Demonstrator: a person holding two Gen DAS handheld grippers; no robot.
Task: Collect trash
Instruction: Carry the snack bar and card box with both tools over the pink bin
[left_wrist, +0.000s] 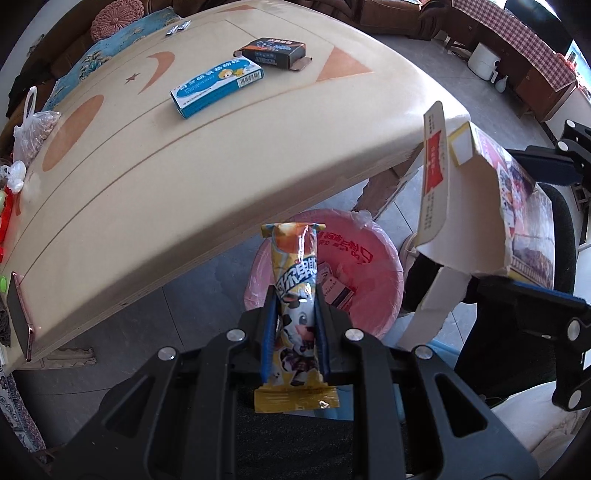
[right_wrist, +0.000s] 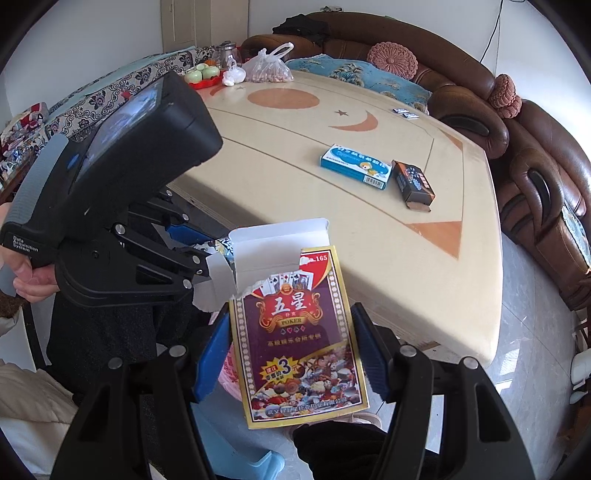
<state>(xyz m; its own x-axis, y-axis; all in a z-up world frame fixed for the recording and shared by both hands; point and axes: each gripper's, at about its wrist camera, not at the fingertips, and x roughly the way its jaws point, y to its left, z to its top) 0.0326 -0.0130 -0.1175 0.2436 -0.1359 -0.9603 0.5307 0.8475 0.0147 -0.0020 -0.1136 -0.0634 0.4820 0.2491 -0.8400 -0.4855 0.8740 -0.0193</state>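
Between the blue pads of the left gripper (left_wrist: 295, 310) a yellow snack wrapper (left_wrist: 295, 295) is clamped tight, its long axis running along the fingers, one crimped end pointing forward and down toward the bin, the other end sticking out back toward the camera. Under its front end stands a pink trash bin (left_wrist: 373, 280) on the floor beside the table, lined with a pink bag; inside lie some small cartons, one white with dark stripes. The right gripper (right_wrist: 291, 336) grips a torn playing-card box (right_wrist: 295, 332) by its two long edges, the printed face toward the camera, the long axis along the fingers, and the ripped open flap pointing forward, near the left gripper. On the cream table (left_wrist: 184, 192) lie flat a blue-and-white box (left_wrist: 218, 86) and, just beside it, a dark box (left_wrist: 275, 51) with its flap open.
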